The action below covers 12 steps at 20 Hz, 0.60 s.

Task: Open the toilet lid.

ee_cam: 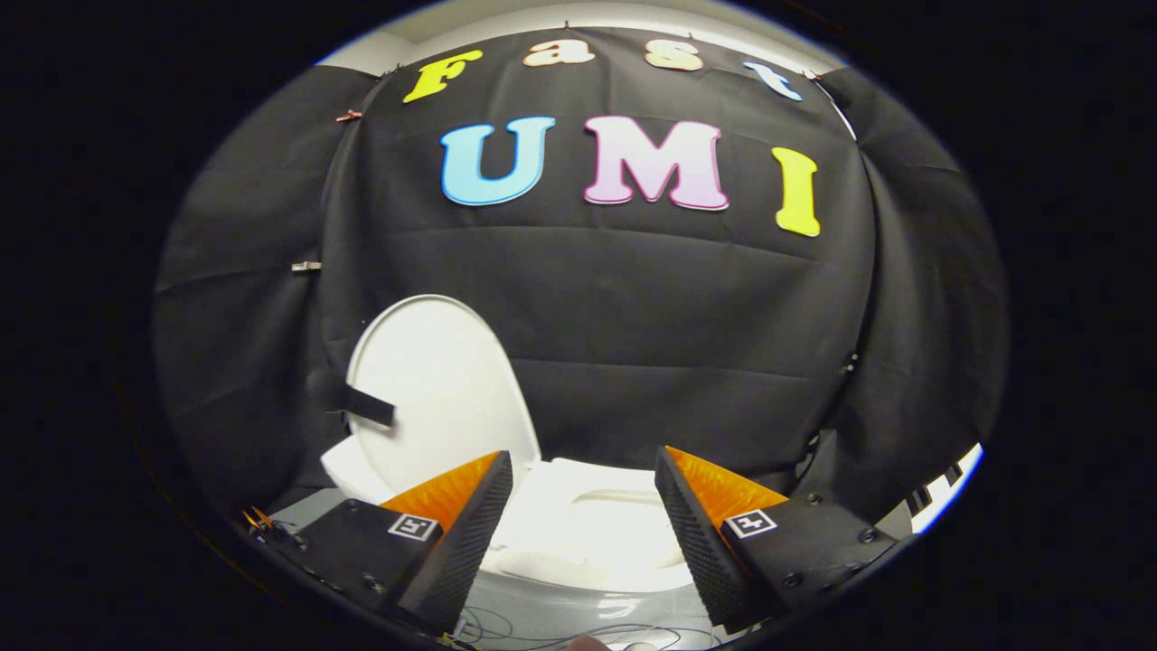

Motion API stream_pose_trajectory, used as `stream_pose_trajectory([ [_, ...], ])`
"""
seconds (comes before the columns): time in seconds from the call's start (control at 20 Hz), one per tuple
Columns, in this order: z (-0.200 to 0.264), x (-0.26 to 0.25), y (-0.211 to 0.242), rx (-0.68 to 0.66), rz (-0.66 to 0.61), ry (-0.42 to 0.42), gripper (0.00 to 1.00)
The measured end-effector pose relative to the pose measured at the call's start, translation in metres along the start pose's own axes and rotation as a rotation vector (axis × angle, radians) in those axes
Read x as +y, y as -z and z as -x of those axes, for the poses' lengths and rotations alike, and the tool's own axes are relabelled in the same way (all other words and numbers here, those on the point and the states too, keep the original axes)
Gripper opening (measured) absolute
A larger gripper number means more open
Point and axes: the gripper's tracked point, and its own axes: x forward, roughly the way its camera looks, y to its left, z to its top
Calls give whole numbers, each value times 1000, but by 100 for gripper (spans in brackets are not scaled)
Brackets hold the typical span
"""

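Gripper (583,475) with its two fingers spread wide apart, nothing held between them and neither finger touching the toilet. Beyond and between the fingers lies the white toilet (578,551), its seat ring (592,529) lying flat and exposed. The toilet lid (443,389) stands raised, nearly upright, beyond the left finger (465,533), its inner face turned toward the camera and its back against the black cloth wall (633,316). A short dark strip (366,405) projects at the lid's left edge. Thin wires (551,628) trail across the toilet's front, just below the fingers. The right finger (696,533) stands over the seat's right side.
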Motion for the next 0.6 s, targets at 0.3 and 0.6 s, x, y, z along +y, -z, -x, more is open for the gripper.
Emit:
stream_pose_trajectory([
  [0.3, -34, -94, 43, -11, -8, 59, 100],
  [0.6, -40, -147, 59, -142, -136, 46, 99],
])
